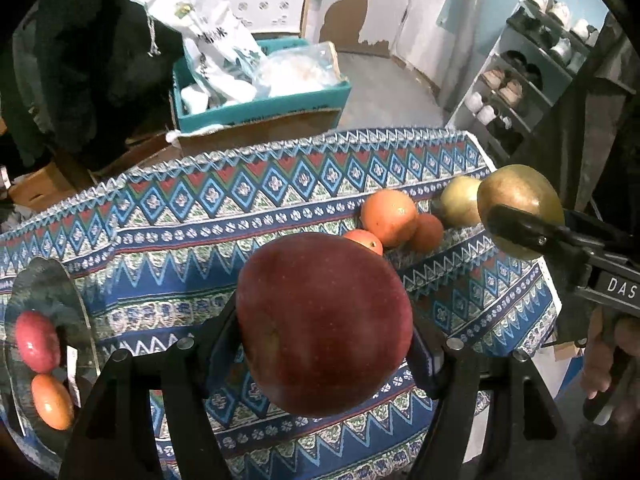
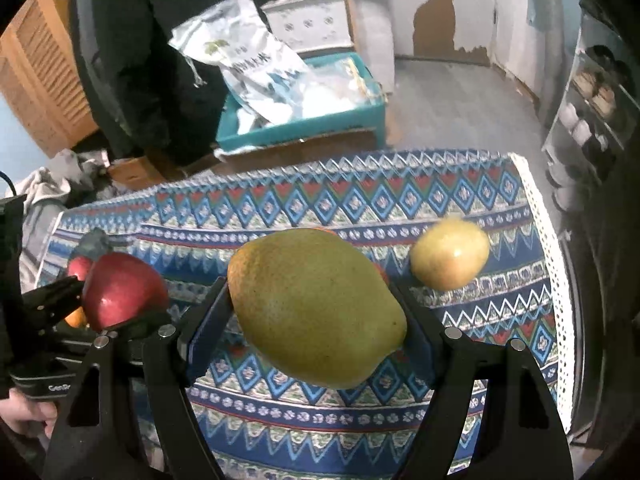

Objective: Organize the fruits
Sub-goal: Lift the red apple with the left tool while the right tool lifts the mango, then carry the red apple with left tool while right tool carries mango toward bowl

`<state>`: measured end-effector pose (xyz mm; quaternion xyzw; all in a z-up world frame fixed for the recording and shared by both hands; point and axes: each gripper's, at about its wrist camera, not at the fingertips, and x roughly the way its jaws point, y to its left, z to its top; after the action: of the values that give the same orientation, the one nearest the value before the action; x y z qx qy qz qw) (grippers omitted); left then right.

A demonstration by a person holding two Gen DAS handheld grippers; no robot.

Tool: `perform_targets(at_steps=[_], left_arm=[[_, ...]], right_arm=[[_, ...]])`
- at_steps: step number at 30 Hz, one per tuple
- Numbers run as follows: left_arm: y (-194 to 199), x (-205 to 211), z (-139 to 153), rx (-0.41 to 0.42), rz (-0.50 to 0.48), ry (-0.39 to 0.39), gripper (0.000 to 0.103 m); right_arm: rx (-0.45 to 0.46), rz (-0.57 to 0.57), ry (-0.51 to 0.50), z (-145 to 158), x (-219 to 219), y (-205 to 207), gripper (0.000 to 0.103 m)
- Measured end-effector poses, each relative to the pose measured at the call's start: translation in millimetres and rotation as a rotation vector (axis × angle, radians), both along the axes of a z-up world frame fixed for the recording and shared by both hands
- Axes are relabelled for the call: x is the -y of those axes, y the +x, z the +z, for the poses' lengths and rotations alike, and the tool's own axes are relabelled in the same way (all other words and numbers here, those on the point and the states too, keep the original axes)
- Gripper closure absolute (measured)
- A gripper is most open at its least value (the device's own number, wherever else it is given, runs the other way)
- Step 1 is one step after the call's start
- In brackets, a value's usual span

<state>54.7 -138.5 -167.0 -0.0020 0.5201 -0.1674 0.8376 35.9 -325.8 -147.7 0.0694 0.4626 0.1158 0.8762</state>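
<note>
My left gripper (image 1: 324, 332) is shut on a dark red apple (image 1: 324, 324), held above the patterned tablecloth (image 1: 192, 216). My right gripper (image 2: 318, 312) is shut on a yellow-green mango (image 2: 316, 308), also lifted off the cloth. In the left wrist view the right gripper (image 1: 520, 216) shows at the right edge with the mango (image 1: 516, 196). In the right wrist view the left gripper (image 2: 120, 300) carries the apple (image 2: 124, 292). Three oranges (image 1: 388, 216) and a second yellow-green fruit (image 1: 460, 200) (image 2: 450, 254) lie on the cloth. A glass plate (image 1: 60, 280) at left holds a red apple (image 1: 38, 340) and an orange (image 1: 52, 400).
Beyond the table's far edge a teal box (image 1: 264, 108) full of plastic bags sits on cardboard. A shoe rack (image 1: 528, 72) stands at the right. A dark chair with clothing (image 2: 148, 60) is at the back left. A person's hand (image 2: 24, 412) grips the left handle.
</note>
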Motion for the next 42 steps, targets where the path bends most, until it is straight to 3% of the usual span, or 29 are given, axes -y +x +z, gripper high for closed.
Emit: perform_targets(at_steps=[22, 42], left_arm=[[-22, -54, 52, 0.106, 0.067, -0.027, 0.029], [-28, -136, 44, 0.09, 0.218, -0.048, 0.029]], right_arm=[[0.089, 0.103, 0.048, 48, -53, -1, 0.025], [0.073, 0.24, 0.079, 52, -146, 27, 0.025]])
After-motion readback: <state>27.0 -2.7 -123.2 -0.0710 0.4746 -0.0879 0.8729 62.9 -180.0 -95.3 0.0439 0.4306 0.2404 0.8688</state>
